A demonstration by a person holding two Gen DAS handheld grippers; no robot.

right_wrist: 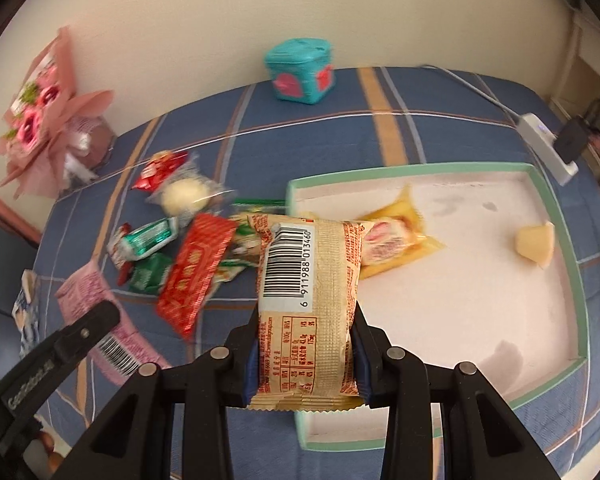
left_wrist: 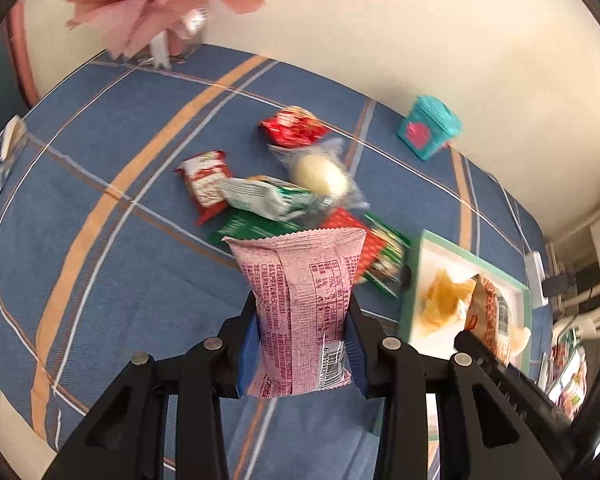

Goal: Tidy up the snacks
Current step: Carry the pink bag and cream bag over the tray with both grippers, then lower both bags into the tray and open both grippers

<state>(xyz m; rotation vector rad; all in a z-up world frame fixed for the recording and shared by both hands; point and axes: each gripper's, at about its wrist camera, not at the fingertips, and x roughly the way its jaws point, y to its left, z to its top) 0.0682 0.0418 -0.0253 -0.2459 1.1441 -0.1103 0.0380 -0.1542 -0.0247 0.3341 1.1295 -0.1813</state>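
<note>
The left gripper (left_wrist: 302, 320) has its jaws clamped on a pink snack packet (left_wrist: 304, 304), held above the blue striped cloth beside the loose snack pile (left_wrist: 284, 196). The right gripper (right_wrist: 305, 344) grips a beige snack packet (right_wrist: 310, 304) over the near left edge of the green-rimmed tray (right_wrist: 580, 280). The tray's white floor is mostly bare, with a yellow packet (right_wrist: 396, 236) near its far left corner and a pale piece (right_wrist: 536, 244) near the right rim.

Readable print on two things

The tan snack packet (right_wrist: 312, 304) bears a barcode numbered 6 911988 013460; the other gripper's black arm (right_wrist: 40, 384) reads roughly "GenRobot.AI", somewhat blurred.
</note>
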